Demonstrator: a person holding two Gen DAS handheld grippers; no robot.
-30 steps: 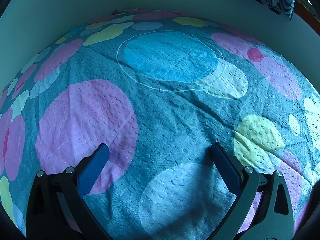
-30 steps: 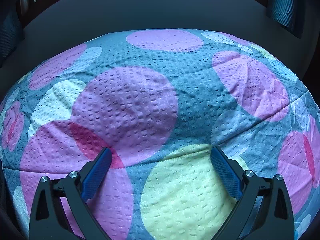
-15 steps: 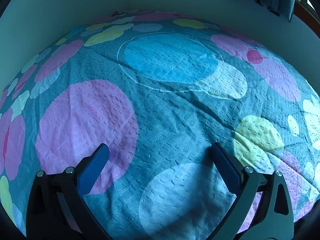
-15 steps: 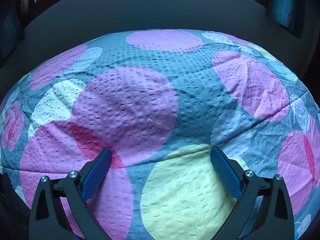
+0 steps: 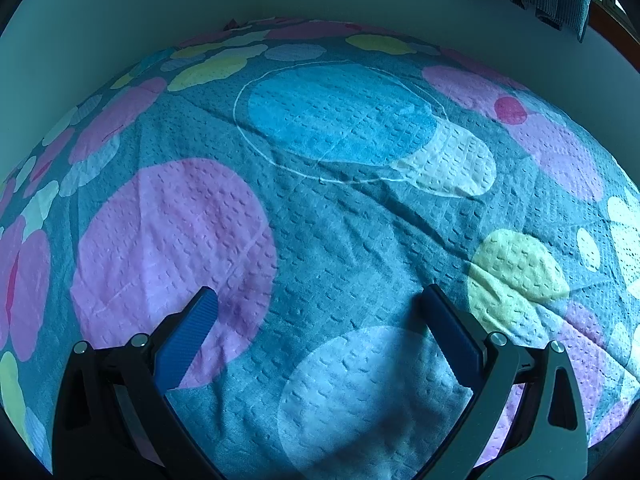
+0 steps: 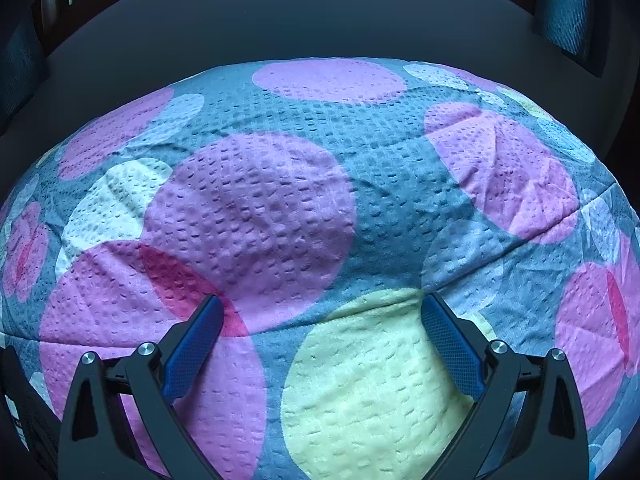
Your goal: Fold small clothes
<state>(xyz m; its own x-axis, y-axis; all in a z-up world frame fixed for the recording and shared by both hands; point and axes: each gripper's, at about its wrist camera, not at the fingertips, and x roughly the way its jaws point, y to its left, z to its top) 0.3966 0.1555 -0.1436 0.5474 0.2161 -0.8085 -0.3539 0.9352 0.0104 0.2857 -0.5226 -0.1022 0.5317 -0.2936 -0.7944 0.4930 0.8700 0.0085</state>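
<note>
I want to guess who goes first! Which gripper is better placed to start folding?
Hard to call: no clothes show in either view. Left gripper and right gripper are both open over the bedspread. Maybe left: it sees more flat bed.

I find no legible text, label, brand, number or sign in either of my wrist views. The bedspread (image 5: 340,240) carries only a printed pattern of coloured circles, with no lettering on it. A pale patch at the lower left edge of my right wrist view (image 6: 16,420) may bear a mark, but it is too small and dark for me to read.
</note>
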